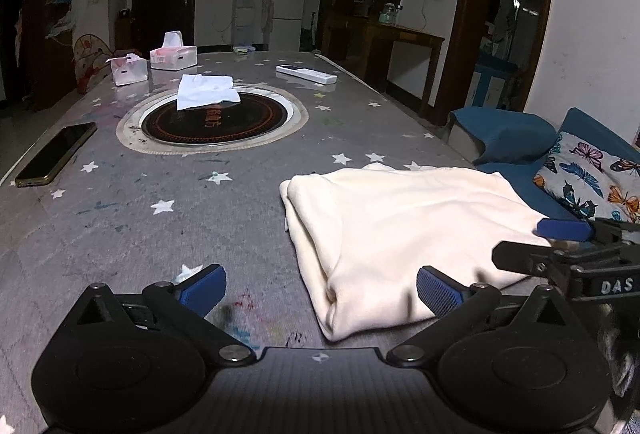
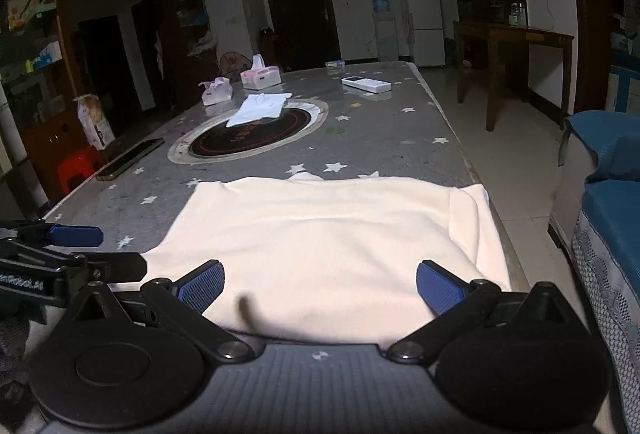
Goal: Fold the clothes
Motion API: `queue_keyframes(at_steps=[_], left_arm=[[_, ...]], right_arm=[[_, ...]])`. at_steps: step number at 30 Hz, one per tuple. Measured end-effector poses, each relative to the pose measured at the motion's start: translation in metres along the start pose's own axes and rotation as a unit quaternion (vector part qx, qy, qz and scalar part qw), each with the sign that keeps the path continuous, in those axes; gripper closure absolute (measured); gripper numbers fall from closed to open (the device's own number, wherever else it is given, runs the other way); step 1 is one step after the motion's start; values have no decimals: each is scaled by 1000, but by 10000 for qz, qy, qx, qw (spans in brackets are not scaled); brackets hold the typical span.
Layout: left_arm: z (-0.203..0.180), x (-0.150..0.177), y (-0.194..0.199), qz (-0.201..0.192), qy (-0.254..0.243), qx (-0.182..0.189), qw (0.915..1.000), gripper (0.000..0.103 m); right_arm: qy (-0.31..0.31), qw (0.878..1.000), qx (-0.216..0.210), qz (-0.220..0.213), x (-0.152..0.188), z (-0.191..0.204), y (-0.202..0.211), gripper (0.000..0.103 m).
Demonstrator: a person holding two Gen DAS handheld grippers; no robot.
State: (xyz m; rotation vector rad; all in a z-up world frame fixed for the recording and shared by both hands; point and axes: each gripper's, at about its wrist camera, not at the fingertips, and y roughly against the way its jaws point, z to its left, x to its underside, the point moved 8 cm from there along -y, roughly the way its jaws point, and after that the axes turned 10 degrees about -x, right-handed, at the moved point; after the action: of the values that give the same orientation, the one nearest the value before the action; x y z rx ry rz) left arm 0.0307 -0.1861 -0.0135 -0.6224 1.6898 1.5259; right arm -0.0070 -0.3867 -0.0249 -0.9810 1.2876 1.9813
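Observation:
A cream garment [image 1: 392, 234] lies folded flat at the near right corner of the grey star-patterned table [image 1: 160, 226]. My left gripper [image 1: 320, 290] is open and empty, just before the garment's near left corner. The right gripper shows at the right edge of the left wrist view [image 1: 560, 246], over the garment's right side. In the right wrist view the cream garment [image 2: 328, 234] spreads wide in front, and my right gripper [image 2: 320, 290] is open and empty over its near edge. The left gripper [image 2: 76, 246] shows at the left, open.
A round dark hotplate [image 1: 216, 120] sits mid-table with a folded white cloth [image 1: 206, 92] on it. A phone [image 1: 58, 154] lies at the left edge, tissue boxes [image 1: 174, 56] and a white remote [image 1: 306, 74] at the far end. A blue sofa [image 2: 612, 202] stands right of the table.

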Motion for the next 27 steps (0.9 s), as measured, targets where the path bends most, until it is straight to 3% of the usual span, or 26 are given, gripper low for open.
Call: queue_keyframes(at_steps=[27], left_arm=[[-14, 41, 47, 179, -95, 69, 9998, 0]], right_arm=[[136, 9999, 18, 31, 62, 47, 51, 0]])
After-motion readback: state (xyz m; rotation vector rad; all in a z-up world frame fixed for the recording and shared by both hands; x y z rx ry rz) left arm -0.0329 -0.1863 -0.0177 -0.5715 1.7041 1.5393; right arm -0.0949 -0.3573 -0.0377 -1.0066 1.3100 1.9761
